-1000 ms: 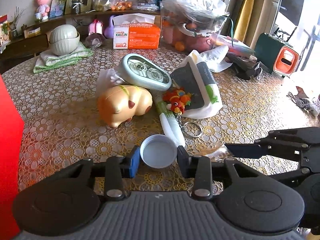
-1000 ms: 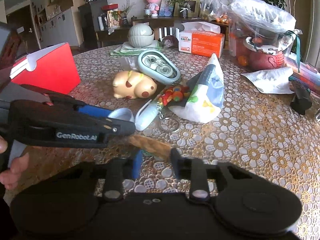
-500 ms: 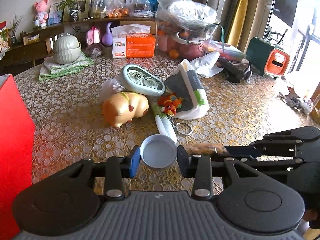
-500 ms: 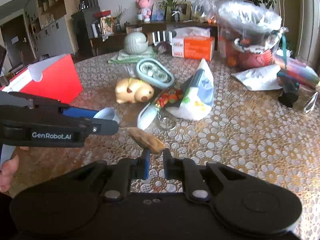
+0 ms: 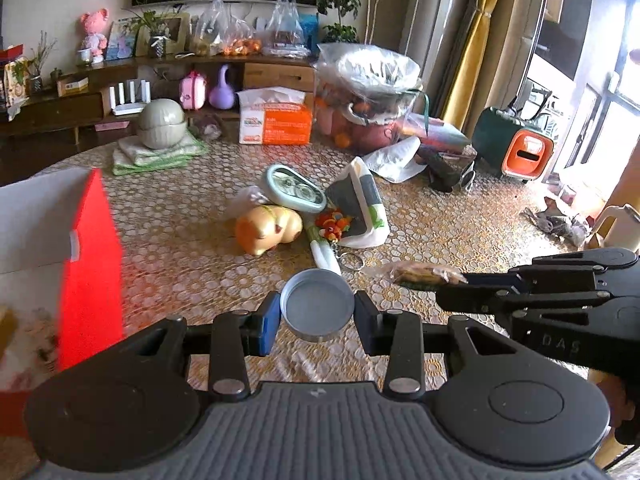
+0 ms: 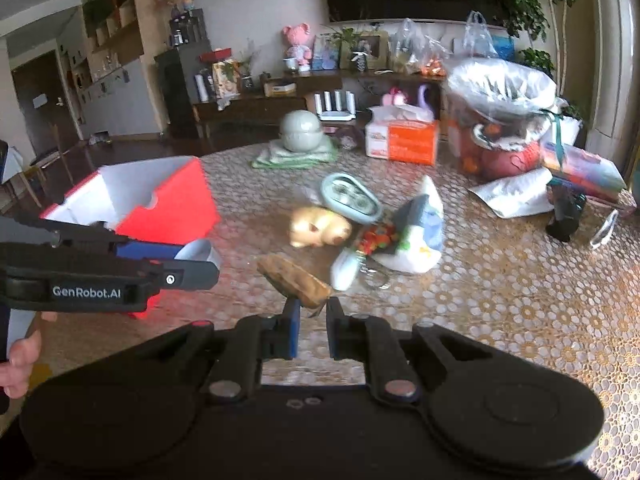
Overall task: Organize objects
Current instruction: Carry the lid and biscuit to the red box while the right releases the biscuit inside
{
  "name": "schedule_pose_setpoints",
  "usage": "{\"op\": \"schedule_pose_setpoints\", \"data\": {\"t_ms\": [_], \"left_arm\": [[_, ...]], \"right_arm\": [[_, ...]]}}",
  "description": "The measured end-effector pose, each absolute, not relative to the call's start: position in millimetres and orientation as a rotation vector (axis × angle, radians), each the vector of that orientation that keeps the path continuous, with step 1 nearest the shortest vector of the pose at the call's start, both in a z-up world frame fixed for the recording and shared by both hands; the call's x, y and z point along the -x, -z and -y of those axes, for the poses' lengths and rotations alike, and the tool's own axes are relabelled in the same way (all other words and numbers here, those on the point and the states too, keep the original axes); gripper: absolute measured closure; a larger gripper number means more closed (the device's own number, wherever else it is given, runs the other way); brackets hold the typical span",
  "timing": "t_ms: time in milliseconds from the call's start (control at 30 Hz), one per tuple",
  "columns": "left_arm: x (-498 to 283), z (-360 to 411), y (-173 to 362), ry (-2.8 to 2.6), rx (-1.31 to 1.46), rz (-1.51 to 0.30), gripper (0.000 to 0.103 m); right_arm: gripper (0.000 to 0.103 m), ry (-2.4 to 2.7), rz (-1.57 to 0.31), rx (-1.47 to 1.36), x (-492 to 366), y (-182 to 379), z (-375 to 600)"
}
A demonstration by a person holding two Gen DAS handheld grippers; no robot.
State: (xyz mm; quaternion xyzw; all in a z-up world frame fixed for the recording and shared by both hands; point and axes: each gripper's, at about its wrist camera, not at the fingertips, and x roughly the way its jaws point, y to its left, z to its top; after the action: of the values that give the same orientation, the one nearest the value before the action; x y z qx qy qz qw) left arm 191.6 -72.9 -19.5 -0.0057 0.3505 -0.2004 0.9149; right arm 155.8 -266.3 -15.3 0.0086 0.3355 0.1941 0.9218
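Mid-task: left gripper (image 5: 317,316) clamping a round lid (image 5: 317,305), right gripper (image 6: 311,318) pinching a wrapped snack (image 6: 294,278), both lifted near the red box (image 6: 168,204); piggy bank (image 5: 268,229), keychain toy (image 5: 333,224) left on table (image 5: 440,224).

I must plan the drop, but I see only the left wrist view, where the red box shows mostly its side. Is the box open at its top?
Observer: Yes. In the right wrist view the red box stands open at the top, and its inside is white.
Operator: Thank you. The right gripper I see only from its side. How does it hold the brown packet?
Observer: The right gripper is shut on the near end of the brown packet. The rest of the packet sticks out up and to the left, clear of the table.
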Motion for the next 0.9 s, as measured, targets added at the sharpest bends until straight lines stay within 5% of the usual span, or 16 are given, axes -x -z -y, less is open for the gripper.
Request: {"op": "schedule_pose_setpoints", "data": {"t_ms": [900], "left_arm": [[-132,-86,-32,0.231,0.003,-0.654,0.065]], "right_arm": [[0.09,-0.597,-0.647,0.118,-155,-30,101]]}}
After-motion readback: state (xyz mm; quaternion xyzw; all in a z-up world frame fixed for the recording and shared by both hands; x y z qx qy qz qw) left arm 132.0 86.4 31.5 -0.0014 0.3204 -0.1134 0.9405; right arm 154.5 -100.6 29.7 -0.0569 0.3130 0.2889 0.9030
